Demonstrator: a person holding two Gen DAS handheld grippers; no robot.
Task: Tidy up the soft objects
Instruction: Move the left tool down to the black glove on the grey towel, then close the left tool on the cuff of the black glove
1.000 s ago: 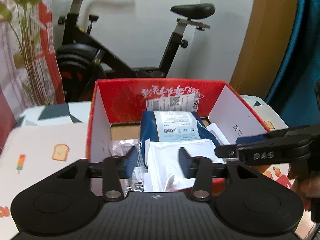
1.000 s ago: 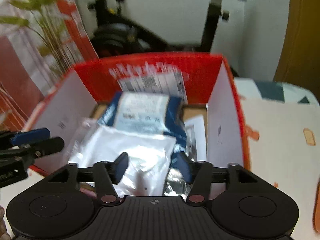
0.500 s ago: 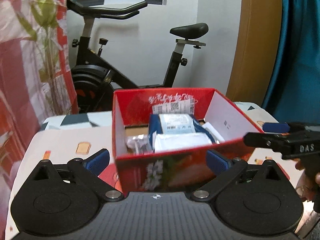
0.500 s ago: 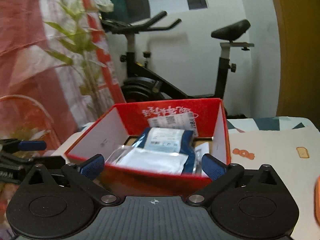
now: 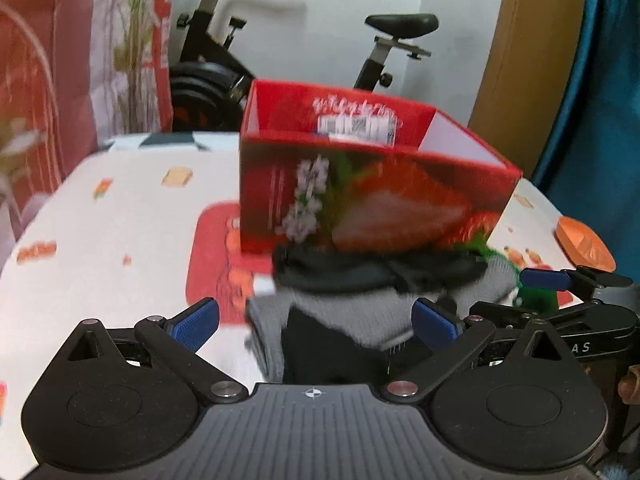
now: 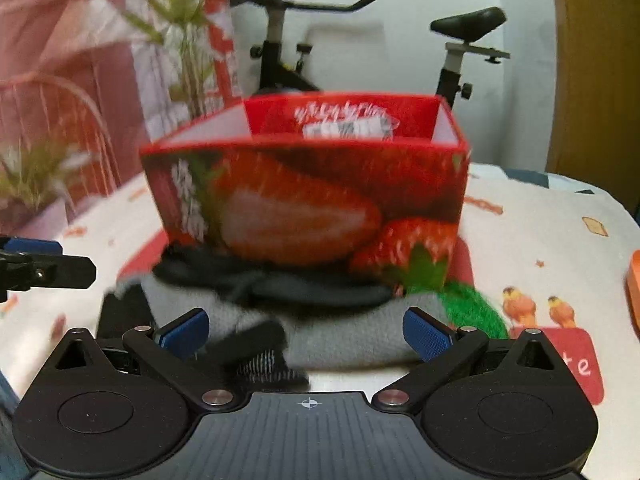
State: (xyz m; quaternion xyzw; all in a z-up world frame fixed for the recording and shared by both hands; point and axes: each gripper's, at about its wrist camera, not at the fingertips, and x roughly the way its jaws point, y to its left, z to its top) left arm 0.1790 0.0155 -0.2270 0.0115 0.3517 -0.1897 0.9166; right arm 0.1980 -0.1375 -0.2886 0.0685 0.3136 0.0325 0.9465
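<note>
Nearest the cameras, the left gripper (image 5: 314, 320) was spread wide, its blue-padded fingers (image 5: 196, 323) released and grasping nothing. The right gripper (image 6: 306, 330) stood likewise splayed, its fingers (image 6: 424, 333) released and empty. In the left wrist view the right gripper showed at the right edge, just beside the left one and low over the worktop (image 5: 120, 240).

Between and just beyond both sets of fingers lay the pile of soft objects (image 5: 360, 304): a grey knitted piece (image 6: 360, 340) at the bottom, a black garment (image 6: 280, 284) draped across its far side, and another dark piece (image 5: 332, 348) nearest the left gripper. A green fuzzy item (image 6: 472, 308) poked out at the pile's right end. Motion blur made it hard to tell how many separate pieces the pile held; it was probably socks or gloves. The pile rested on the worktop, touching the near wall of the red strawberry box (image 6: 304, 200), outside it.

The box stood upright and open-topped behind the pile, with a white label (image 5: 356, 126) on its inner far wall. Its contents were hidden by the near wall from both views. The worktop carried a pale cloth printed with small pictures and a red patch (image 5: 216, 256) under the box. An orange object (image 5: 584, 244) lay near the right edge of the worktop, well apart from the pile.

Farthest back stood an exercise bike (image 5: 248, 60) against a white wall, with a plant-patterned curtain (image 6: 60, 60) to the left.
</note>
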